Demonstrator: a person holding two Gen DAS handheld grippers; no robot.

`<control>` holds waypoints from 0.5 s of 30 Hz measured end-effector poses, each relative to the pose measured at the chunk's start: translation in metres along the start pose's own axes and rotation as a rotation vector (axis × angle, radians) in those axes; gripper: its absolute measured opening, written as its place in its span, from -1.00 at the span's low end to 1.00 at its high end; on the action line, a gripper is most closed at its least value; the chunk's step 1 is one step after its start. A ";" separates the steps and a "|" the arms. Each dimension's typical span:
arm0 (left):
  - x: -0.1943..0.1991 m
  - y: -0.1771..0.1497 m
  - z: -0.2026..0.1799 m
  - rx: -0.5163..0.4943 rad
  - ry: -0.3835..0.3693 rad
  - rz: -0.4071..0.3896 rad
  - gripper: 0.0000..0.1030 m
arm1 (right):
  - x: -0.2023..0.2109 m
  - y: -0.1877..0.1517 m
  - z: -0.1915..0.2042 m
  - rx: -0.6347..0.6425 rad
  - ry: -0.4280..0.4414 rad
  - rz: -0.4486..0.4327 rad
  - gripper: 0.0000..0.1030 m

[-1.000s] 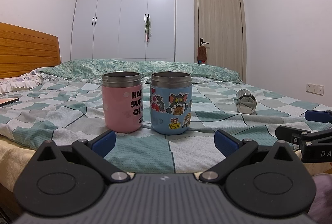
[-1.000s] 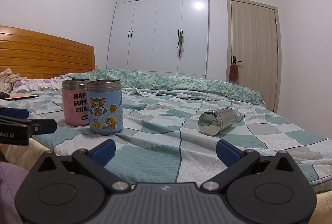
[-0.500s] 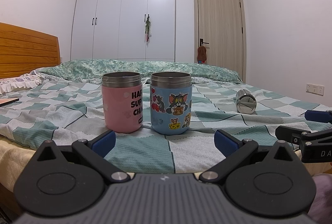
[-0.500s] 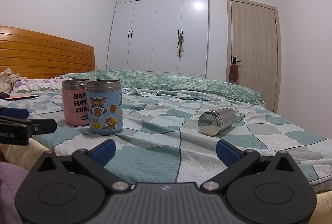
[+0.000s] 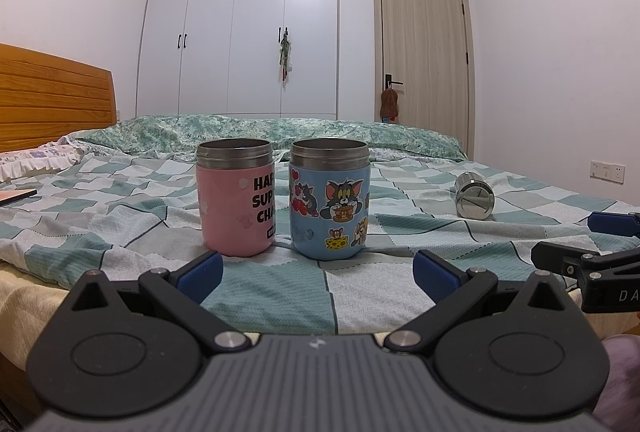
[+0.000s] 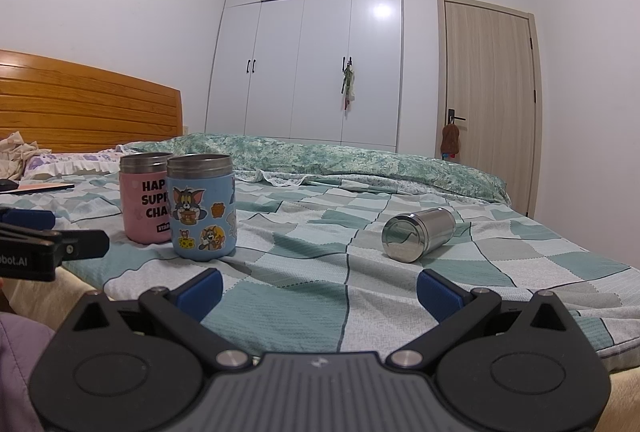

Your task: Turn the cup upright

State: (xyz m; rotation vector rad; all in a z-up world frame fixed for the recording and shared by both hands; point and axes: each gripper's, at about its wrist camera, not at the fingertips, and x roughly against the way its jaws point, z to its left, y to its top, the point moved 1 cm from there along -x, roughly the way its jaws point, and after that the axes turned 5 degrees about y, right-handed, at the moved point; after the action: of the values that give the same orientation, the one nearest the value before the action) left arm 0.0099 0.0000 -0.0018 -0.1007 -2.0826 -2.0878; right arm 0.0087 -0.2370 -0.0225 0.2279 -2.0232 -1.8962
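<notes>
I'm seeing the steel cup lying on its side, shiny base facing me, well right of the blue cup. I'm holding both the left gripper and right gripper wide, gripping nothing.

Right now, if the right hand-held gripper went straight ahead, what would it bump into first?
Probably nothing at first: the open right hand-held gripper points over bare checkered bedsheet. The tipped steel cup lies right of that line, the blue cartoon cup left. Depth is hard to judge.
</notes>
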 end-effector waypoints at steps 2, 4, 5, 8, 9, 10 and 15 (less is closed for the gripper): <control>0.000 0.000 0.000 0.000 0.000 0.000 1.00 | 0.000 0.000 0.000 0.000 0.000 0.000 1.00; 0.000 0.000 0.000 0.001 0.000 -0.001 1.00 | 0.000 0.000 0.000 0.000 0.000 0.000 1.00; 0.000 0.000 0.000 0.000 0.001 0.000 1.00 | 0.000 0.000 0.000 0.000 0.000 0.000 1.00; 0.000 0.000 0.000 0.000 0.000 0.000 1.00 | 0.000 0.000 0.000 0.000 0.000 0.000 1.00; 0.000 0.000 0.000 0.000 0.000 0.000 1.00 | 0.000 0.000 0.000 0.000 0.000 0.000 1.00; 0.000 0.000 0.000 0.000 0.000 0.000 1.00 | 0.000 -0.001 0.000 0.000 0.000 -0.001 1.00; -0.004 0.004 -0.007 -0.025 -0.007 0.020 1.00 | 0.001 0.003 -0.006 -0.034 0.006 -0.002 1.00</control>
State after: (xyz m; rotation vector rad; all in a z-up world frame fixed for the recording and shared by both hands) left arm 0.0147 -0.0067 0.0009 -0.1322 -2.0509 -2.1056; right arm 0.0106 -0.2427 -0.0195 0.2265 -1.9860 -1.9269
